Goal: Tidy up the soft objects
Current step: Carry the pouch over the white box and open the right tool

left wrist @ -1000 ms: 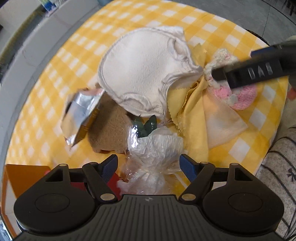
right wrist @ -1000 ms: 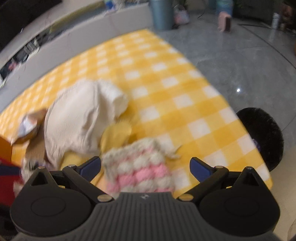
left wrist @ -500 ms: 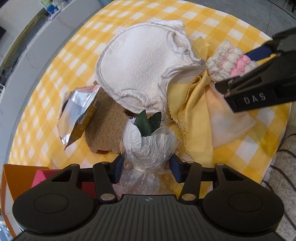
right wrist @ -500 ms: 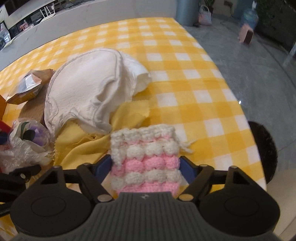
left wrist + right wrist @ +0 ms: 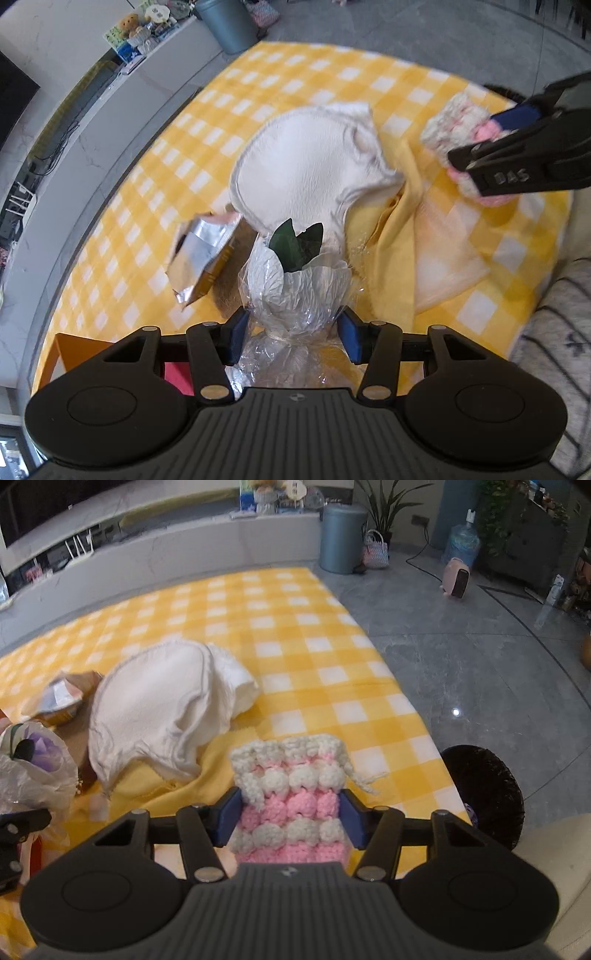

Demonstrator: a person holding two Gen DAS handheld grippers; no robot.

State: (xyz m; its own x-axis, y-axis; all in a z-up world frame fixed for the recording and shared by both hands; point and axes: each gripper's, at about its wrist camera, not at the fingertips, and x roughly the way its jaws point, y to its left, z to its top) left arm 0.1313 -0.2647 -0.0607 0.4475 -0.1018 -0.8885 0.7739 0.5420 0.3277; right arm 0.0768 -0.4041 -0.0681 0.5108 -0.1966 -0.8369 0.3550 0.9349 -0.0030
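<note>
The yellow checked cloth [image 5: 280, 92] is spreading under everything, with the white fabric piece [image 5: 310, 173] lying at its centre. At six o'clock the left gripper [image 5: 291, 338], open a second ago, is now clamping the wrapped bouquet [image 5: 295, 291]. At two o'clock the right gripper [image 5: 290, 818] is closing on the pink-and-white crochet piece [image 5: 291, 794], pads already pressing. Both are lifting clear, probably for sorting.

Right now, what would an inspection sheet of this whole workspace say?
Surface: yellow checked cloth.
Job's things: crochet pouch, wrapped flower, white bib, yellow rag.
Clutter: foil packet, brown mat partly hidden under it.
Grippers: left gripper shut on wrapped flower; right gripper closing on crochet pouch, pads touching.
Cables: one on the floor.
Surroundings: grey bin, water bottle, plants.
</note>
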